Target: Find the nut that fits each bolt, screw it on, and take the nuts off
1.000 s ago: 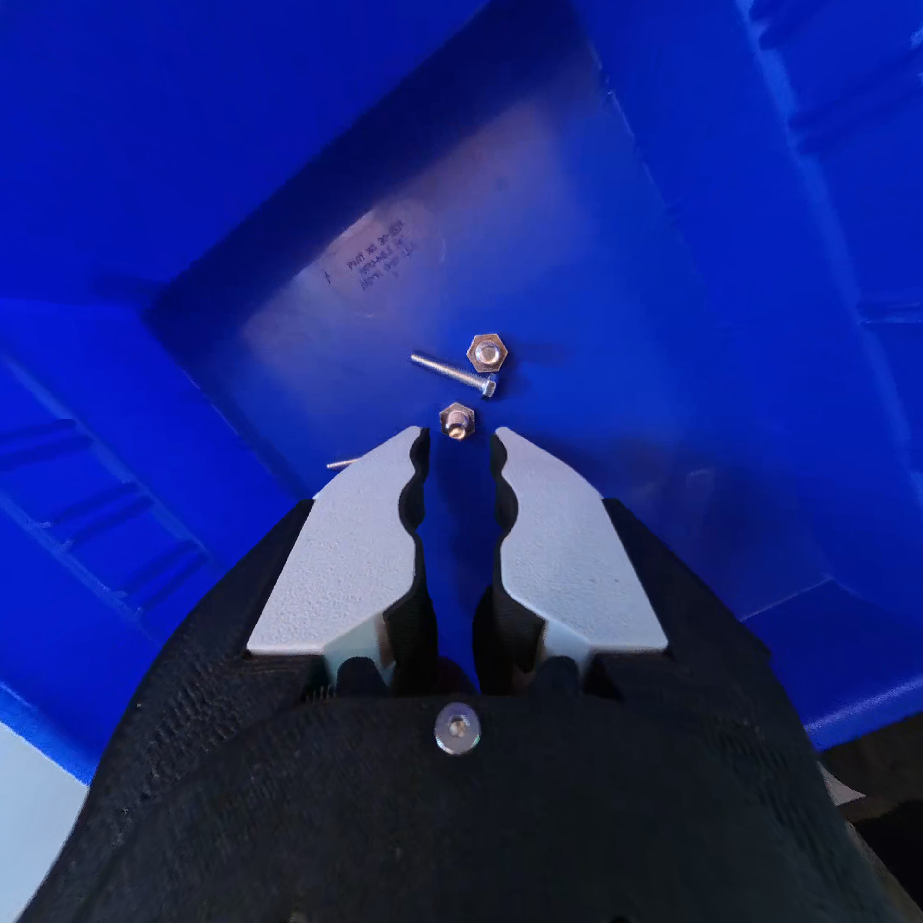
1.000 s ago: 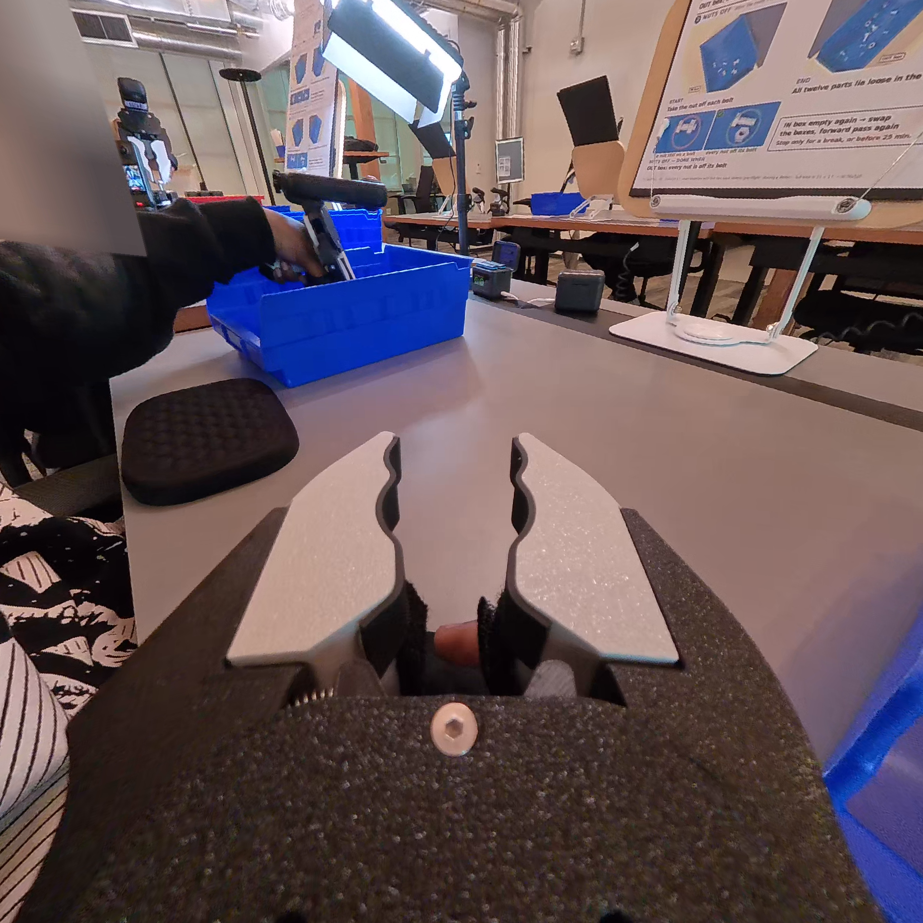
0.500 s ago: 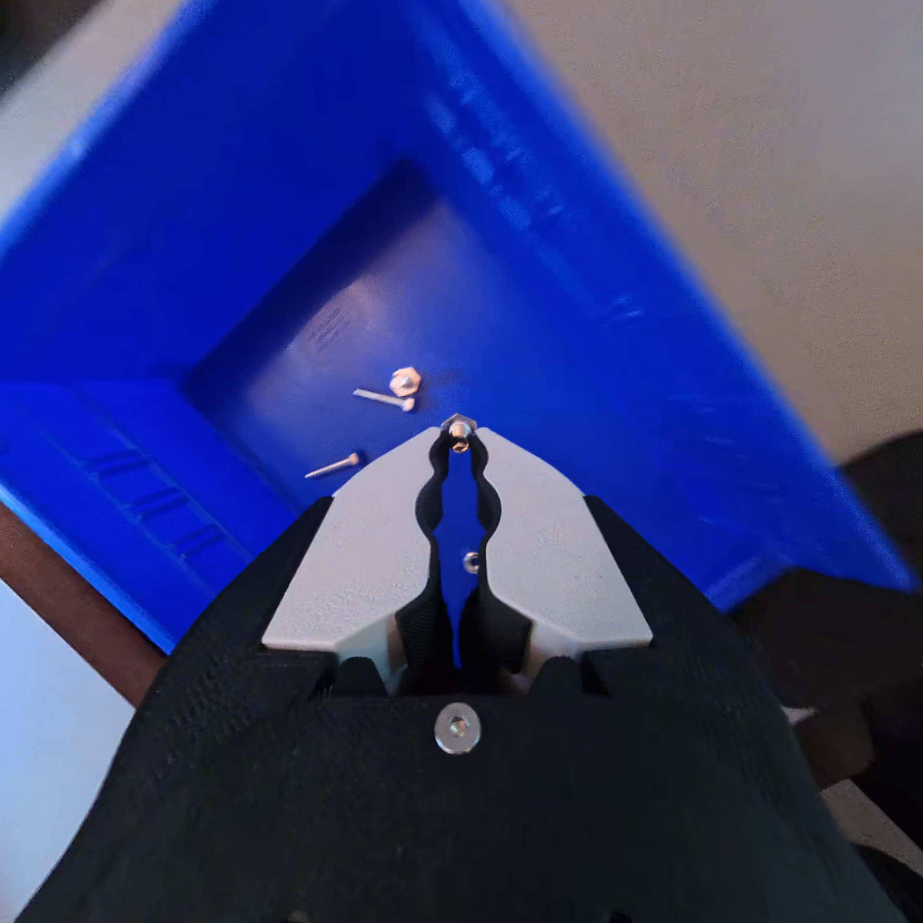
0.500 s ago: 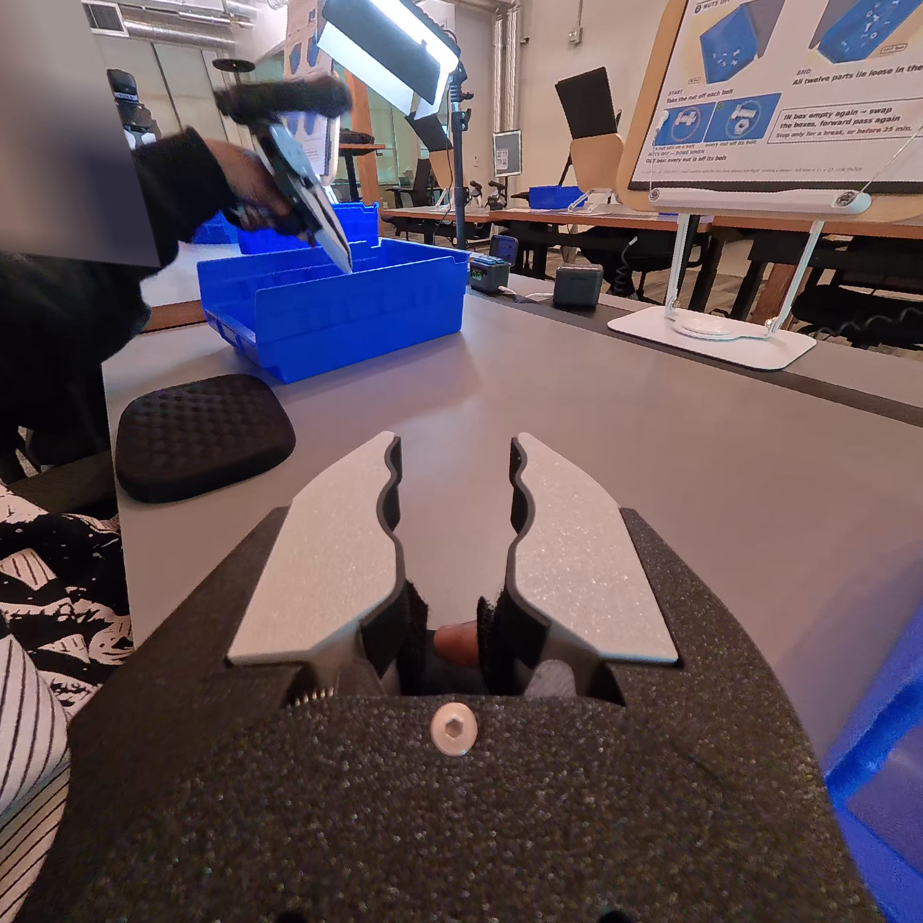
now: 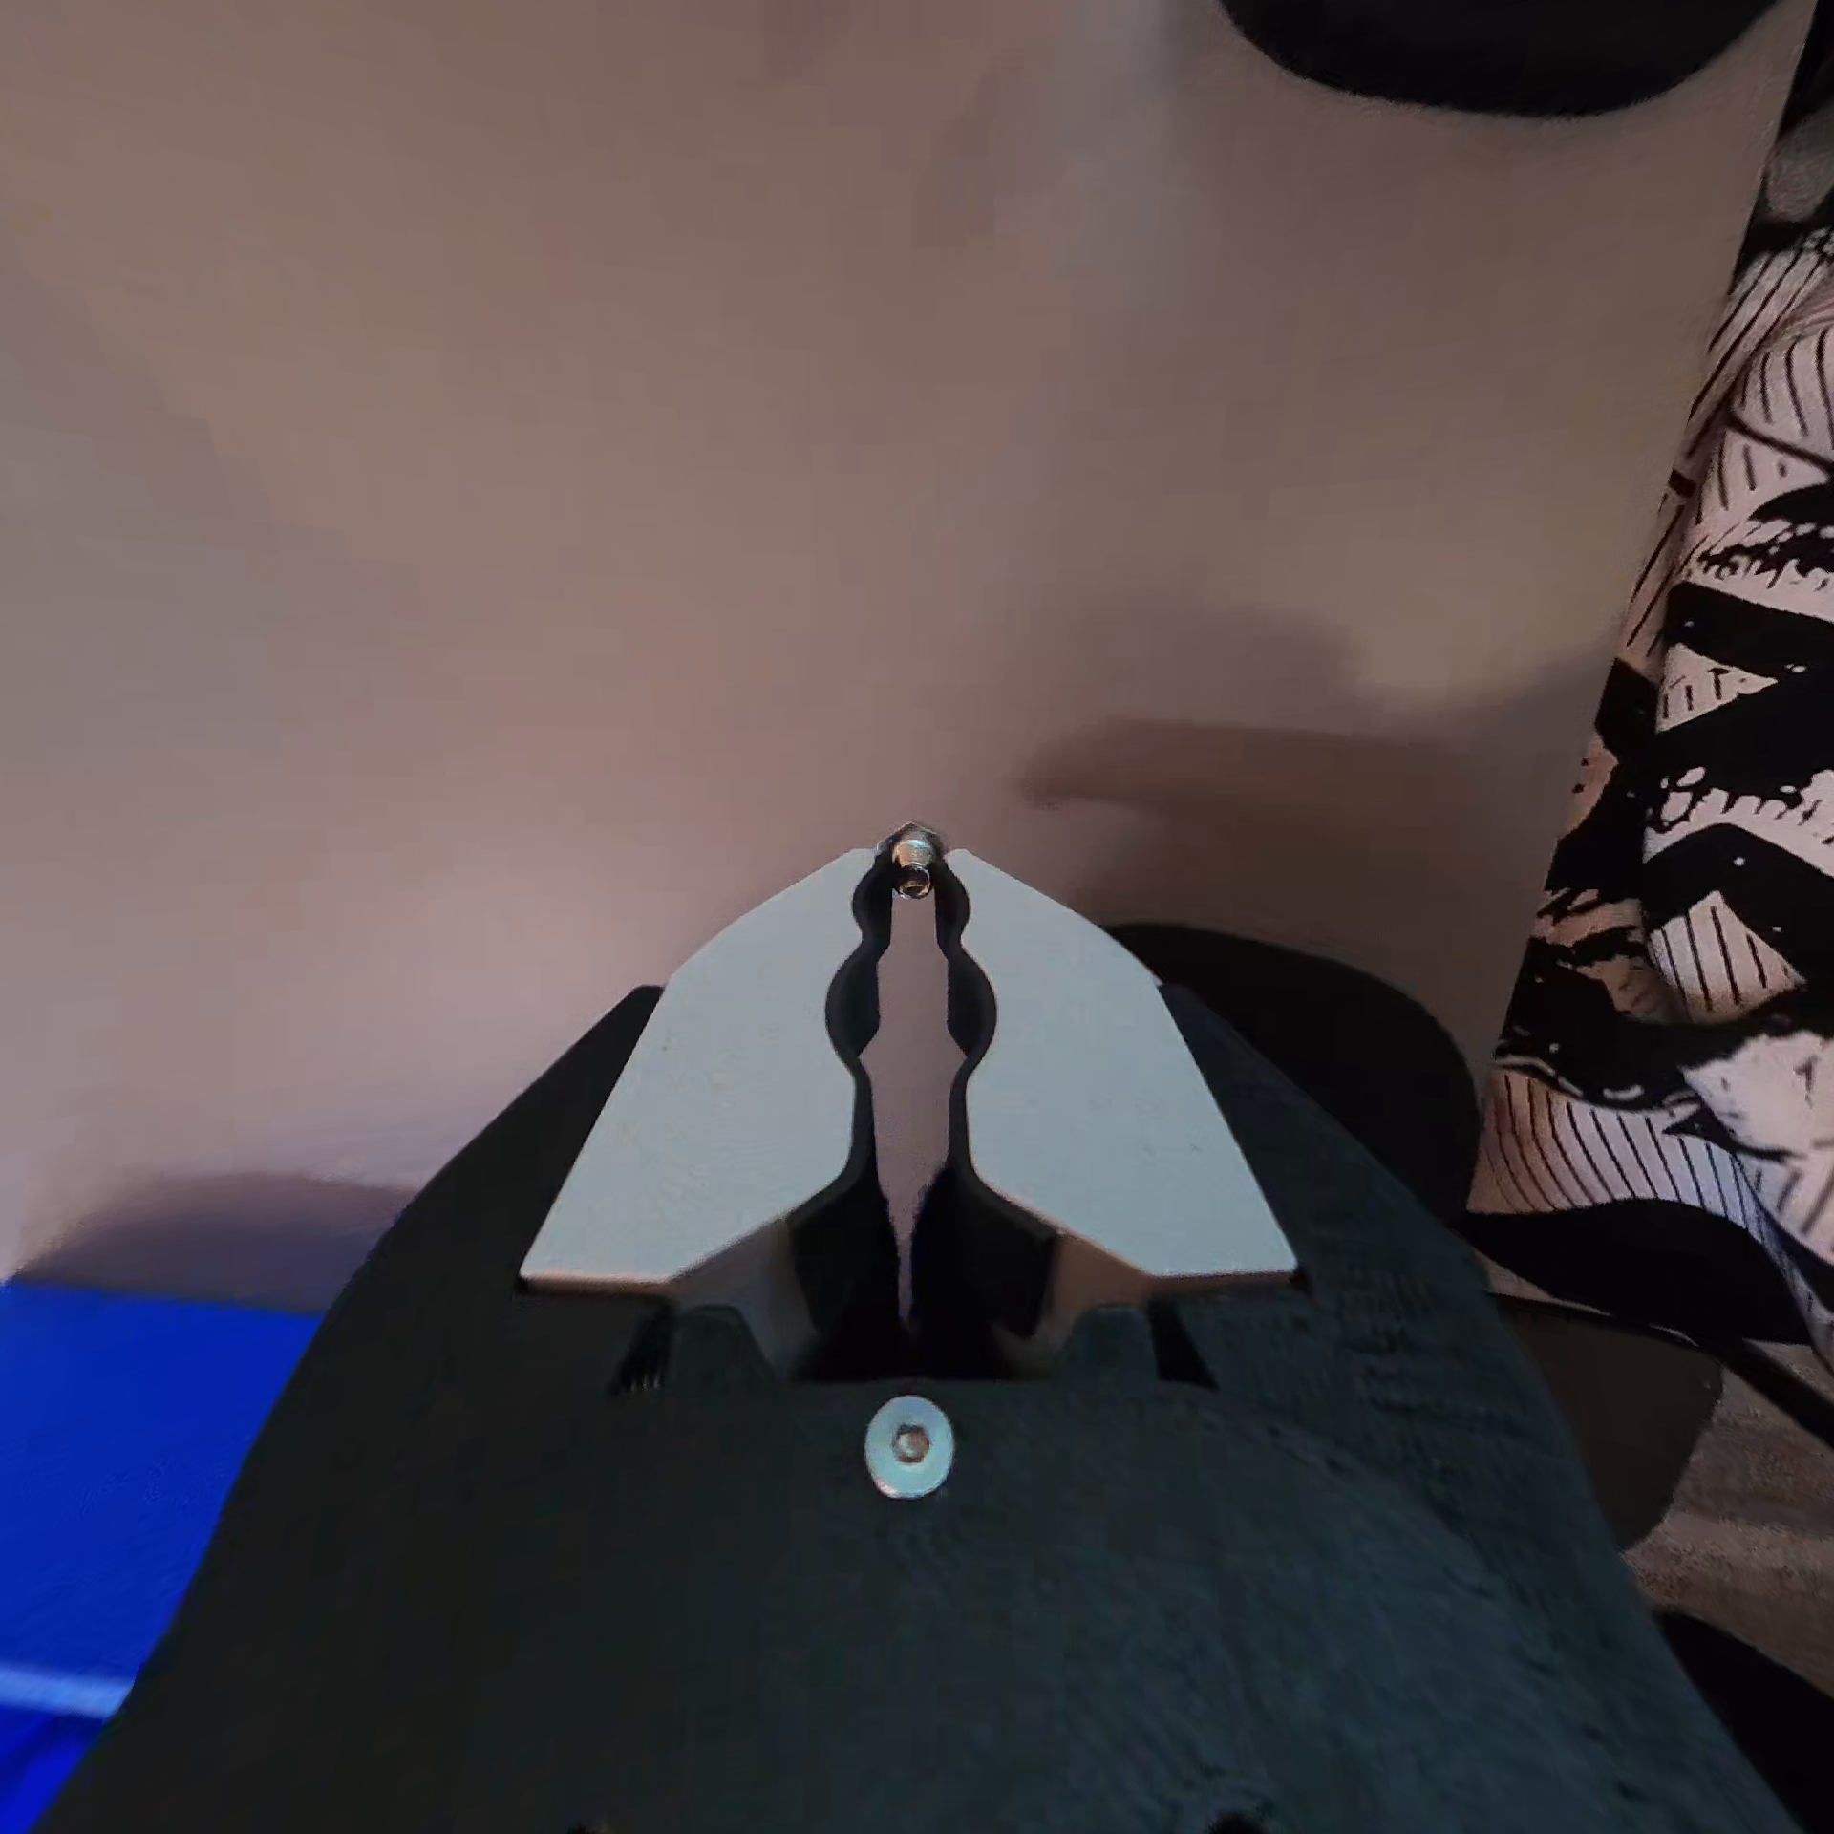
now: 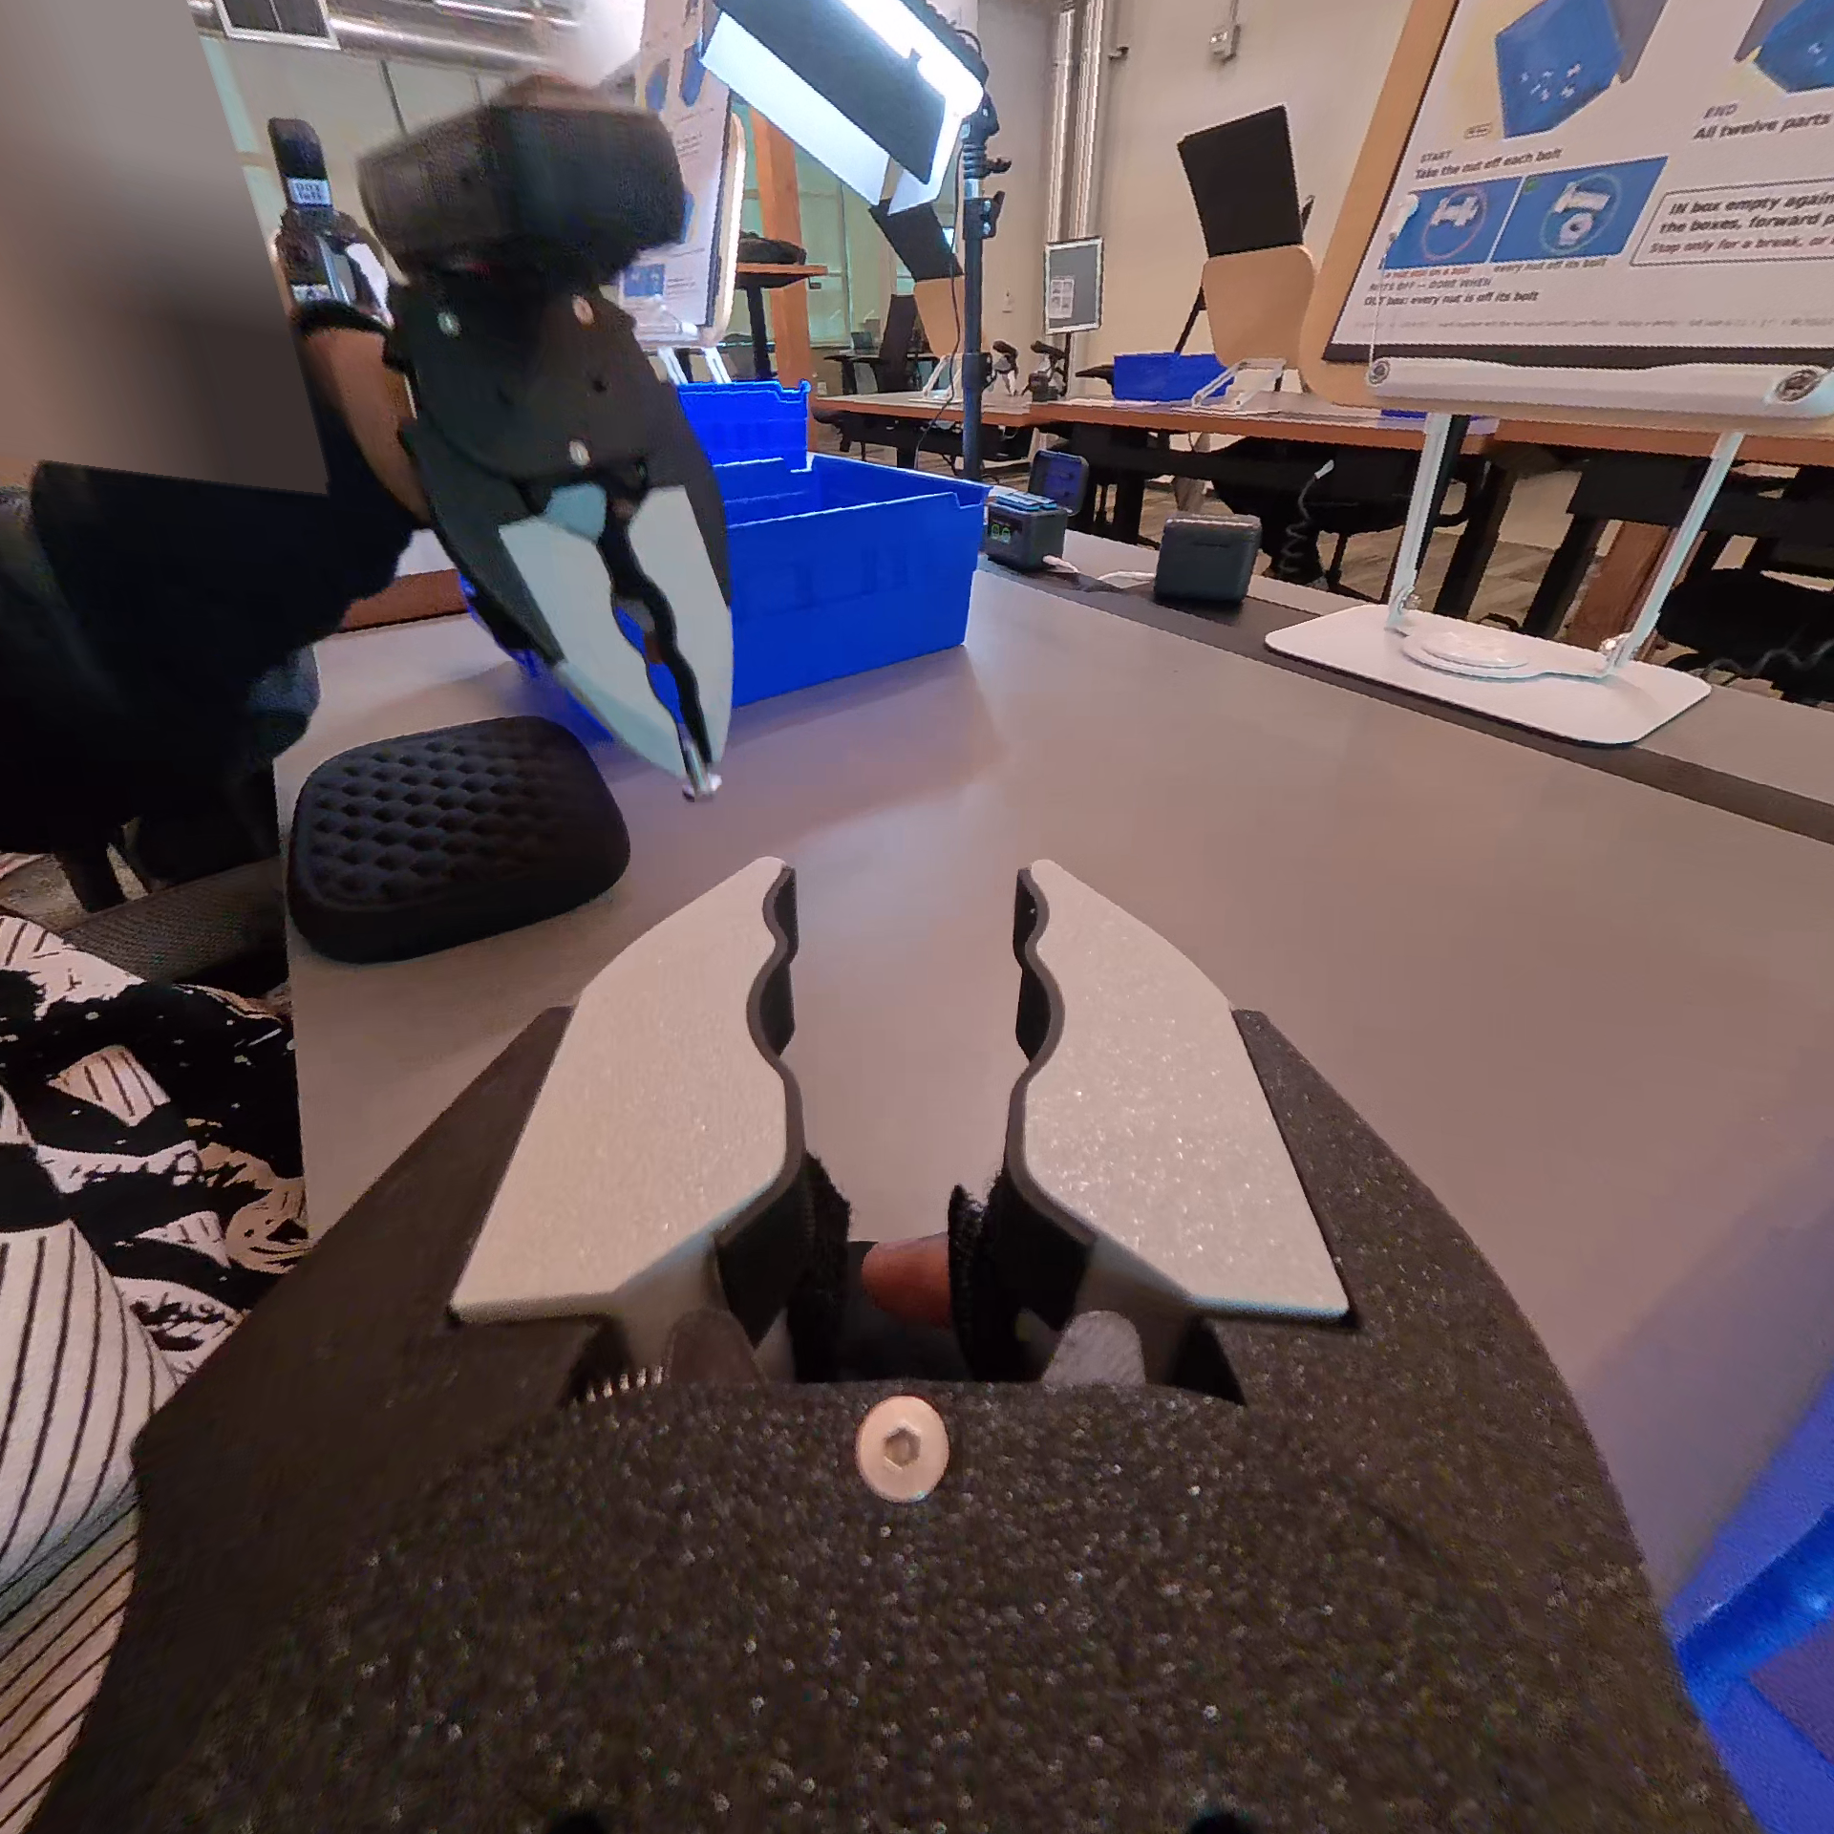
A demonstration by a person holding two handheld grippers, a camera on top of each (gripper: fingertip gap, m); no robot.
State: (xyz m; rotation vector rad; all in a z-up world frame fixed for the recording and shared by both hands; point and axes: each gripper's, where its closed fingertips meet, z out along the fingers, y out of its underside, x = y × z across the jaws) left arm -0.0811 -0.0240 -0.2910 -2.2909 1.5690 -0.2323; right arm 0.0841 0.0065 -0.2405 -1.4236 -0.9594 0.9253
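Left gripper (image 5: 911,861) was clamped on a small bolt-and-nut piece (image 5: 910,875), pinched only at the very tips of its fingers (image 5: 754,1082). In the right wrist view the same gripper (image 6: 695,764) hung above the grey desk (image 6: 1241,893), tips pointing down, with the metal piece (image 6: 702,784) poking out below them, in front of the blue bin (image 6: 844,576) and just beside the black pad (image 6: 452,834). Whether the piece touched the desk could not be told.

Right gripper (image 6: 903,978) sat low over the desk with fingers spread apart and nothing between them.

Handling judgement: the piece looked tiny, hard, all metal, so light and stiff, not fragile, but smooth and likely slippery. The tip pinch gave little contact area, so a twist or bump could probably spin it out or drop it. Which part the left tips actually held, nut or bolt, was too small to tell. For unscrewing, the empty right gripper would likely need to take the exposed end, best across the flats of the nut or bolt head rather than on the threads, with the fingertip notch seated square on it. A dropped piece would probably roll on the bare desk.

A patterned black-and-white garment (image 5: 1687,794) showed at the right edge of the left wrist view.
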